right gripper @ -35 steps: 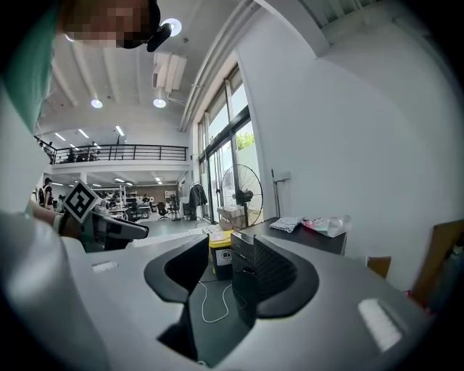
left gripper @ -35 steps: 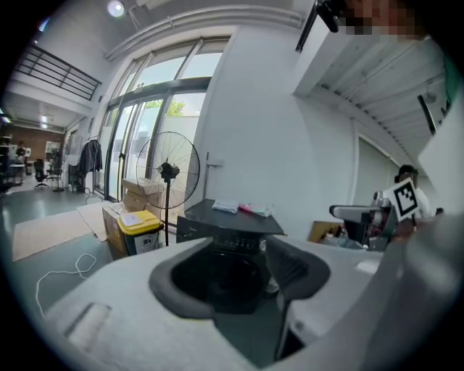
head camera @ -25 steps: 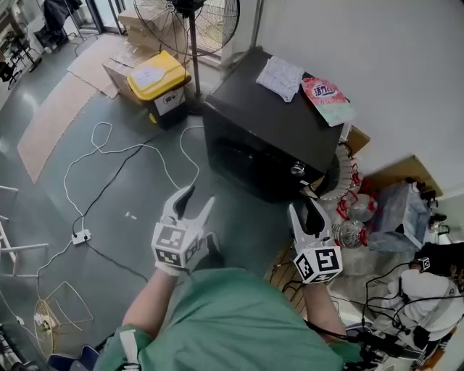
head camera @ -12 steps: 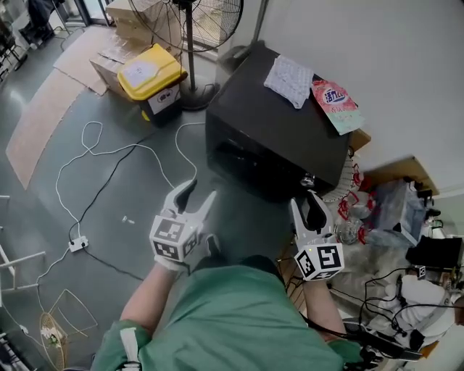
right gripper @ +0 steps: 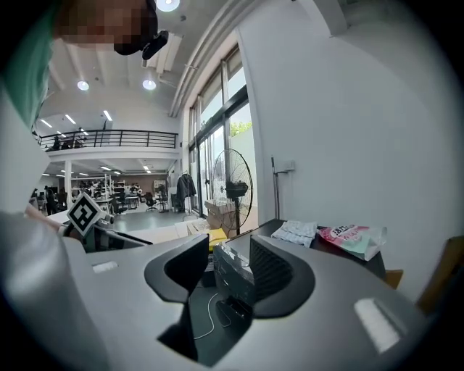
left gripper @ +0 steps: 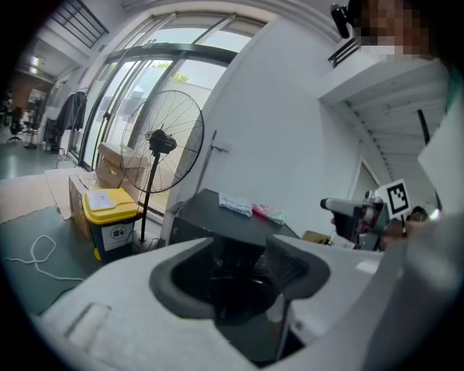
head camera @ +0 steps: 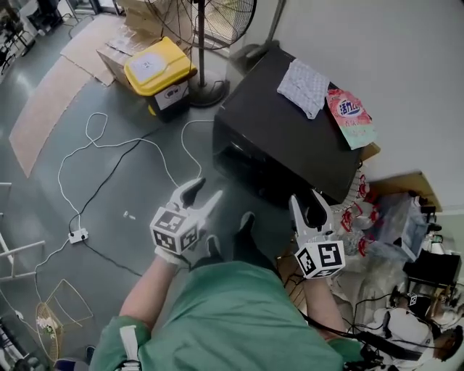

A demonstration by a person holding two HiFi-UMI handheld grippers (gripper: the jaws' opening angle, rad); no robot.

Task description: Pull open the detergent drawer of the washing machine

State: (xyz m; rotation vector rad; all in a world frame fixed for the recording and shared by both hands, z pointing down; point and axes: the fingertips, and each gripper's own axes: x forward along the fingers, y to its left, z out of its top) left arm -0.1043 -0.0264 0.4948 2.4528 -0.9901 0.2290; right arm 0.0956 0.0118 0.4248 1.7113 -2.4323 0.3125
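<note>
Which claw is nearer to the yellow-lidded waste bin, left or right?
Left. The left claw is on the same side of the black washing machine as the yellow-lidded waste bin; the right claw is at the machine's opposite side.

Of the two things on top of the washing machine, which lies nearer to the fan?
The white cloth: it lies toward the fan, and the pink bag lies past it, away from the fan.

Left gripper [head camera: 205, 193] and right gripper [head camera: 306, 204] neared the washing machine [head camera: 286, 134]
</note>
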